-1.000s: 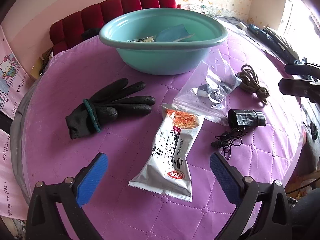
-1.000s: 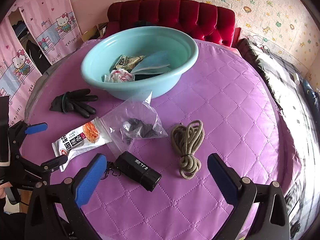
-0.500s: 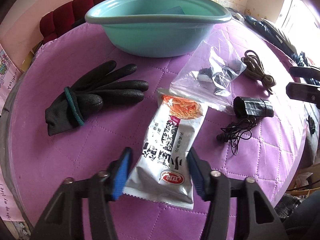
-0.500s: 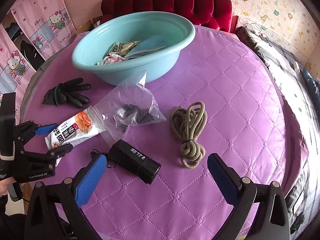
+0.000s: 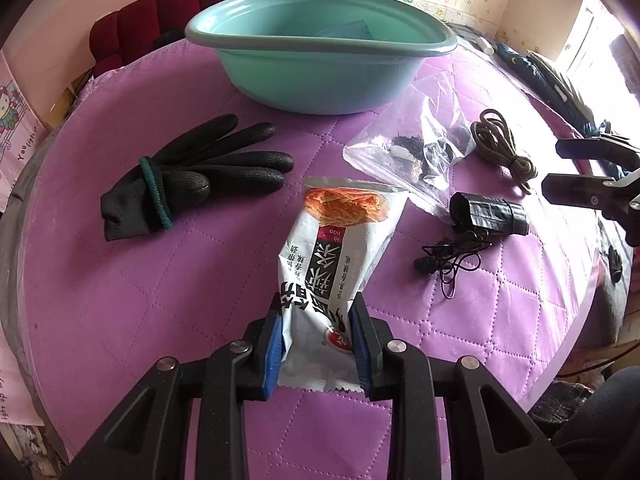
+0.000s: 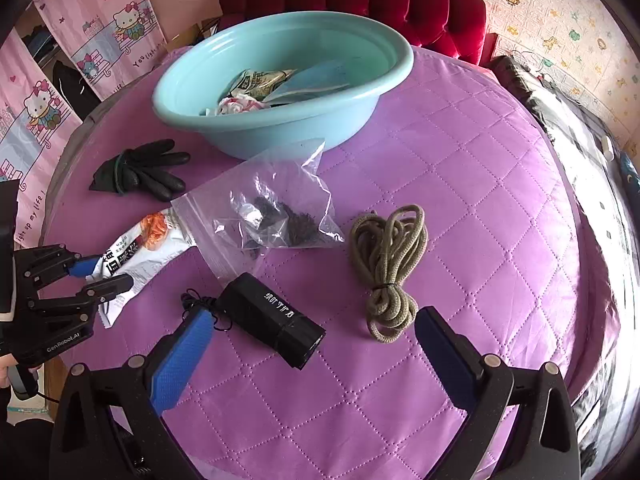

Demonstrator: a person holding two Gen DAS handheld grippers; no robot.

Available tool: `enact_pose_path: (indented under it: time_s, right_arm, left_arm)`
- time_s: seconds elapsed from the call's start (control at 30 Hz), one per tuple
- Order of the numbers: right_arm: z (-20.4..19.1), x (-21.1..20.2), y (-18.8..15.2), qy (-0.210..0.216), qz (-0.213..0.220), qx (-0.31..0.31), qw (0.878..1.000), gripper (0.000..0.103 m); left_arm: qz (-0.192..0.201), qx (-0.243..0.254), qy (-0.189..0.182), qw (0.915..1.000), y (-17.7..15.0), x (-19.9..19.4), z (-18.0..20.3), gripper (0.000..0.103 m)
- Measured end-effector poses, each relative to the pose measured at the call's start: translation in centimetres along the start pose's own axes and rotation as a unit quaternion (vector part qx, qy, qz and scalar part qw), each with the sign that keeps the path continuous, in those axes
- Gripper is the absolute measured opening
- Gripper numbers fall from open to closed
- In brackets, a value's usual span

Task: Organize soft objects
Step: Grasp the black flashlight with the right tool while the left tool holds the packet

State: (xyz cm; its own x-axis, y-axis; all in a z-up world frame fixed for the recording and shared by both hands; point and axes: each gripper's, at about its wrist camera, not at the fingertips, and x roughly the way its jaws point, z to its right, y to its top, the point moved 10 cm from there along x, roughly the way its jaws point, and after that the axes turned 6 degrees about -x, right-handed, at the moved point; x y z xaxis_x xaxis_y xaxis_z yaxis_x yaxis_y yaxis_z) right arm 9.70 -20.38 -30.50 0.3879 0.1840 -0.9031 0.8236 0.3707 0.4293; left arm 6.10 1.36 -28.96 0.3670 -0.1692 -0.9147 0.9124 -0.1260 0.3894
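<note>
A red tufted velvet sofa (image 6: 400,4) stands behind the round table covered in quilted purple cloth (image 6: 460,184). Pink cartoon-cat curtains (image 6: 48,92) hang at the left. Cream wallpaper with small animal prints (image 6: 560,20) covers the wall at the right.

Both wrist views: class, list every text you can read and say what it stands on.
"GenRobot.AI": left gripper body.
"You light up my life!": pink curtain.
"100": snack packet; its large Chinese print appears upside down, unread.
Black pouch: white print, unreadable.
</note>
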Motion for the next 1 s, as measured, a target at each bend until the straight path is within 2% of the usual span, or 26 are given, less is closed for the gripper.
enact_pose_path:
  time_s: [0.37, 0.47, 0.63, 1.0]
  right_arm:
    - [-1.5, 2.1, -0.1, 0.031, -0.043, -0.077, 0.996, 0.103]
    - [-2.3, 2.9, -0.4, 0.047, -0.057, -0.097, 0.992, 0.103]
    - [-3.2, 4.5, -0.8, 0.045, -0.081, -0.145, 0.985, 0.1]
    - [-5.0, 6.9, -1.2, 0.05, -0.115, -0.189, 0.974, 0.065]
  left_arm:
    - [0.008, -0.061, 0.024, 0.9978, -1.1, -2.7, -0.9, 0.033]
    - [0.01, -0.077, 0.03, 0.9966, -1.5, -3.4, -1.1, 0.033]
    - [0.012, -0.097, 0.036, 0.9946, -2.1, -4.2, -1.5, 0.033]
    - [0.01, -0.129, 0.041, 0.9907, -2.8, -4.6, -1.7, 0.033]
